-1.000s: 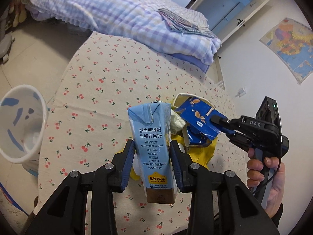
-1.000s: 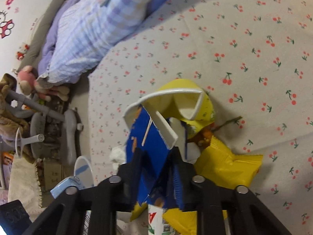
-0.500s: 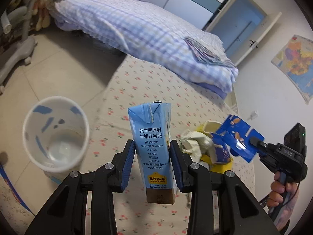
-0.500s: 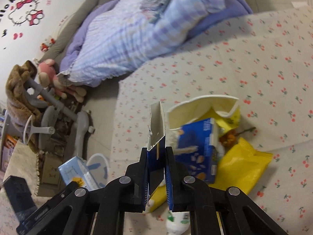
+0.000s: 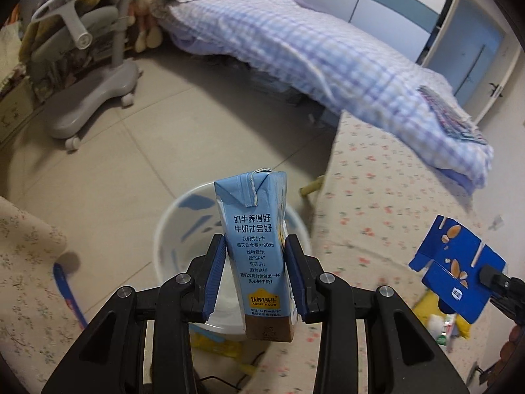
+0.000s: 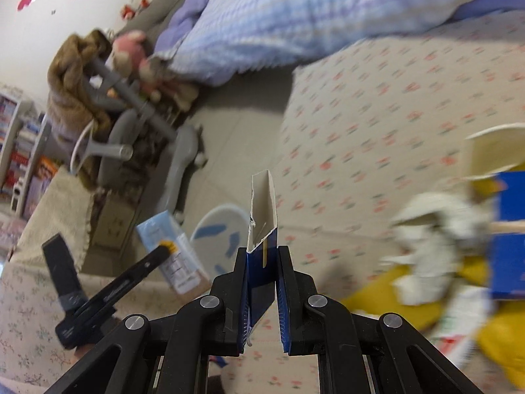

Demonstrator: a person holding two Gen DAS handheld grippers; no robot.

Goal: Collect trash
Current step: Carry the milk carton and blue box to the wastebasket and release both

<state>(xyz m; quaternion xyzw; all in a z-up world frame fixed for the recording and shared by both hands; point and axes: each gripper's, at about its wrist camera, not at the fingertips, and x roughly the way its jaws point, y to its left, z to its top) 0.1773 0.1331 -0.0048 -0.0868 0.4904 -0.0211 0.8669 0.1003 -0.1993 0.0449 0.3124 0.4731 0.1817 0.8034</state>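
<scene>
While the left gripper [image 5: 256, 275] clamps the tall light-blue milk carton [image 5: 254, 249] upright, long axis along its fingers, the white plastic bin with blue marks [image 5: 183, 226] sits directly beneath and behind it. The right gripper [image 6: 262, 282], closed narrow on a flattened dark-blue cardboard box [image 6: 261, 262], seems farther from the bin, so the left probably drops first.

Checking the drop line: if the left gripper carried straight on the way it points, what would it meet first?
Most likely the white bin. The left gripper, jaws clamped on the milk carton, points down at its open mouth; depth is unclear, so the near rim or the inside could come first.
</scene>
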